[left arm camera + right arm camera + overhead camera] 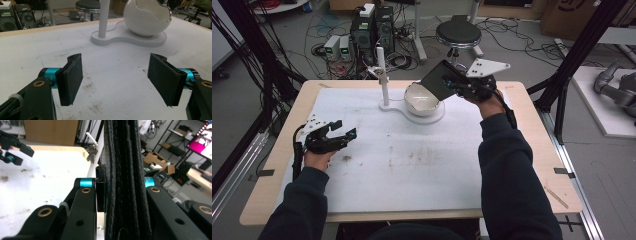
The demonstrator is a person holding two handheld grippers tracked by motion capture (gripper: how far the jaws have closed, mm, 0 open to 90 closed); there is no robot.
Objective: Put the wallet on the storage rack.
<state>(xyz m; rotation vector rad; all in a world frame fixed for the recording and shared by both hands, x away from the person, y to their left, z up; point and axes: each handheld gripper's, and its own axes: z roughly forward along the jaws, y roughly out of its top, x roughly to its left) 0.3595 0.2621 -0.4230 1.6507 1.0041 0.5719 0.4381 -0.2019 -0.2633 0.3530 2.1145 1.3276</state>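
A black leather wallet [438, 80] hangs tilted in the air just above the right rim of a white egg-shaped bowl [422, 100]. My right gripper [455, 83] is shut on the wallet; in the right gripper view the folded wallet [123, 170] stands on edge between the pads. The bowl sits on a white base [411, 117] with an upright post [382, 75] from which keys [92, 151] dangle. At the left of the table my left gripper [344, 128] rests low, open and with nothing in it [115, 60], facing the bowl [145, 20].
The white mat [412, 165] on the wooden table [277, 165] carries a few dirty smudges. Behind the table are a black stool [458, 34], computer boxes [372, 27] and cables on the floor. Black frame poles [579, 50] rise at the right.
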